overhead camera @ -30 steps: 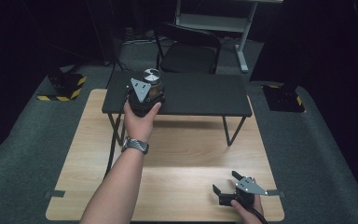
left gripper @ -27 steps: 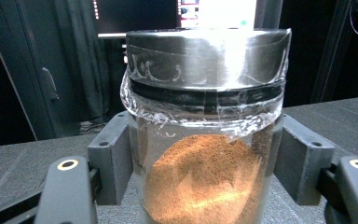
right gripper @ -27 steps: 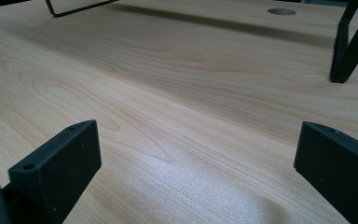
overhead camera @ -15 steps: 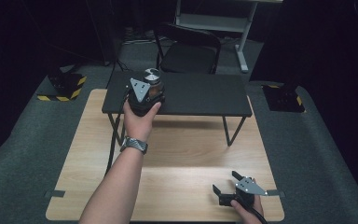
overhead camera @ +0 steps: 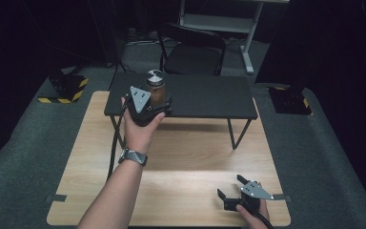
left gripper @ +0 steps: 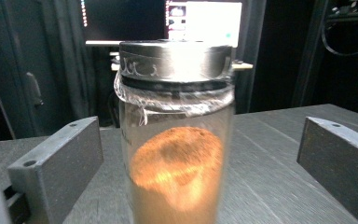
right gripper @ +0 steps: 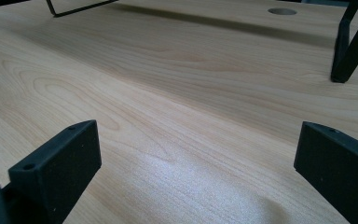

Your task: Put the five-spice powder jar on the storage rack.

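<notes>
A glass jar (overhead camera: 155, 88) with a metal lid and brown powder inside stands upright on the black raised shelf (overhead camera: 205, 98), near its left front edge. My left gripper (overhead camera: 155, 101) reaches around the jar (left gripper: 177, 158) from the front. Its jaws have just been opening and now stand wide on either side, with a gap between each pad and the glass. My left gripper (left gripper: 198, 161) is open. Low at the front right of the wooden table (overhead camera: 181, 152), my right gripper (overhead camera: 230, 187) is open, with bare wood between the jaws (right gripper: 196, 168).
The shelf stands on thin black legs (overhead camera: 236, 133) over the back half of the wooden table. A black chair (overhead camera: 193, 52) is behind it. Yellow-and-black striped bases (overhead camera: 64, 86) sit on the floor at either side.
The left gripper has drawn back a little toward the person, and the jar stays standing on the shelf. The right gripper has not moved.
</notes>
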Demonstrator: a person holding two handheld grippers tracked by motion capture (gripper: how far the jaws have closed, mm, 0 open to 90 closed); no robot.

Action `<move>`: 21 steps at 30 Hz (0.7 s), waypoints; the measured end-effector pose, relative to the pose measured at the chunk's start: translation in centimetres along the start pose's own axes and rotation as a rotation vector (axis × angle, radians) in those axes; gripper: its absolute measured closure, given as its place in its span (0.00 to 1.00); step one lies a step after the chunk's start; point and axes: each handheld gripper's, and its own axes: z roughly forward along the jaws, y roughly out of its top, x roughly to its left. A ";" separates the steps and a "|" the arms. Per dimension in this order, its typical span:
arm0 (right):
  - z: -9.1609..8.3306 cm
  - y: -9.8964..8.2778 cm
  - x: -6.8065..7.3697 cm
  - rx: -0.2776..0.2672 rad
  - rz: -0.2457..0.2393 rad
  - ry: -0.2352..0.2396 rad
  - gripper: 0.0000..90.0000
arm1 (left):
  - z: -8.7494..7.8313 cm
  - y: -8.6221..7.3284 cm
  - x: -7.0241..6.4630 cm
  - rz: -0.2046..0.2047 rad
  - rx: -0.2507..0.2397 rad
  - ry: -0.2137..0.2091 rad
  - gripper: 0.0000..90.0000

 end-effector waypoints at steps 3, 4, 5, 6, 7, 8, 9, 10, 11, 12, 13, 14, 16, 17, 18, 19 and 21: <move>0.0 0.0 0.0 0.002 -0.001 -0.002 0.01 | -1.0 -0.5 0.1 -0.001 -0.018 -0.012 0.01; 0.0 0.0 0.1 0.002 -0.001 -0.003 0.01 | -1.3 -0.6 0.3 -0.002 -0.023 -0.019 0.01; 0.0 0.0 0.1 0.003 -0.001 -0.003 0.01 | -1.6 -0.7 0.3 -0.002 -0.028 -0.023 0.01; 0.0 0.1 0.1 0.003 0.000 -0.003 0.01 | -1.9 -0.8 0.4 0.001 -0.033 -0.026 0.01; 0.0 0.1 0.1 0.004 0.000 -0.003 0.01 | -2.2 -1.0 0.5 0.002 -0.040 -0.031 0.01; 0.0 0.1 0.1 0.004 0.000 -0.004 0.01 | -2.5 -1.2 0.6 0.001 -0.043 -0.035 0.01; 0.0 0.1 0.1 0.005 0.000 -0.005 0.01 | -2.9 -1.4 0.7 0.001 -0.048 -0.040 0.01; 0.1 0.1 0.1 0.005 -0.001 -0.005 0.01 | -3.2 -1.5 0.8 0.003 -0.049 -0.043 0.01; 0.1 0.1 0.1 0.006 -0.001 -0.005 0.01 | -3.5 -1.7 0.8 0.006 -0.051 -0.043 0.01; 0.1 0.1 0.1 0.006 -0.001 -0.005 0.01 | -3.9 -1.9 0.9 0.006 -0.054 -0.045 0.01; 0.1 0.1 0.1 0.006 -0.001 -0.006 0.01 | -4.3 -2.2 1.1 0.004 -0.058 -0.048 0.01; 0.1 0.1 0.1 0.006 -0.002 -0.005 0.01 | -4.5 -2.4 1.2 0.003 -0.060 -0.051 0.01; 0.1 0.1 0.1 0.007 -0.003 -0.006 0.01 | -5.1 -2.9 1.5 0.004 -0.065 -0.057 0.01; 0.1 0.1 0.1 0.008 -0.003 -0.006 0.01 | -5.4 -3.0 1.6 0.002 -0.066 -0.061 0.01; 0.1 0.1 0.1 0.008 -0.003 -0.006 0.01 | -5.7 -3.3 1.8 0.000 -0.069 -0.065 0.01; 0.1 0.2 0.1 0.008 -0.003 -0.007 0.01 | -6.0 -3.5 2.0 -0.002 -0.074 -0.067 0.01; 0.1 0.2 0.1 0.009 -0.003 -0.007 0.01 | -6.7 -4.1 2.3 0.002 -0.079 -0.071 0.01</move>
